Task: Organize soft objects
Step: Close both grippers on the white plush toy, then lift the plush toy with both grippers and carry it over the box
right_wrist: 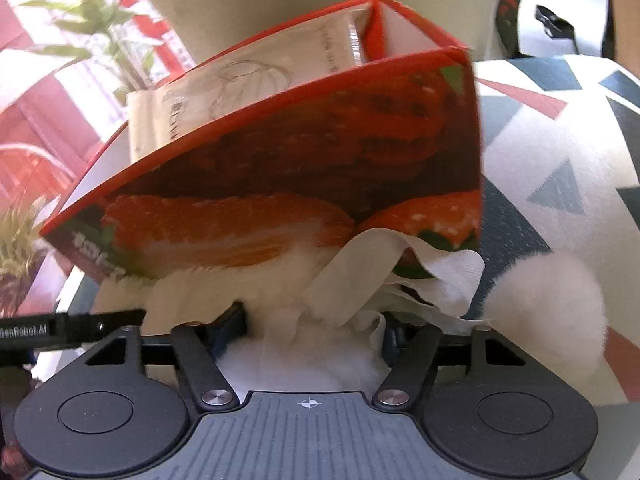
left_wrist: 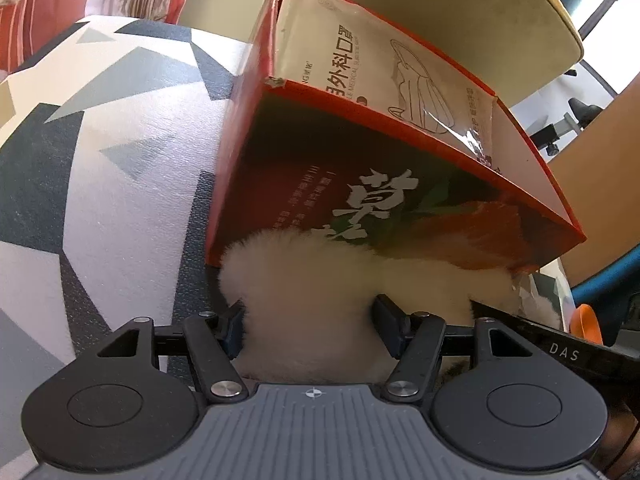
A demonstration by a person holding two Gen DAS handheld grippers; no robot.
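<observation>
1. The left hand-held gripper (left_wrist: 308, 322) held a white fluffy toy (left_wrist: 312, 280) between its fingers.
2. The right hand-held gripper (right_wrist: 314, 320) clamped the same fluff plus a crumpled tissue (right_wrist: 436, 276).
3. The red box (left_wrist: 360, 184) stood just ahead and above both, its opening facing up.

Ahead of my left fingers I read "外科口罩" and "MEDICAL SURGICAL" on the mask packet (left_wrist: 384, 64) standing in the red box (left_wrist: 304, 184), whose front bears one large white character, "草". Right of those fingers, the other gripper's bar (left_wrist: 560, 346) says "DAS". Left of my right fingers, a black bar (right_wrist: 68, 330) reads "GenRobot.AI".
</observation>
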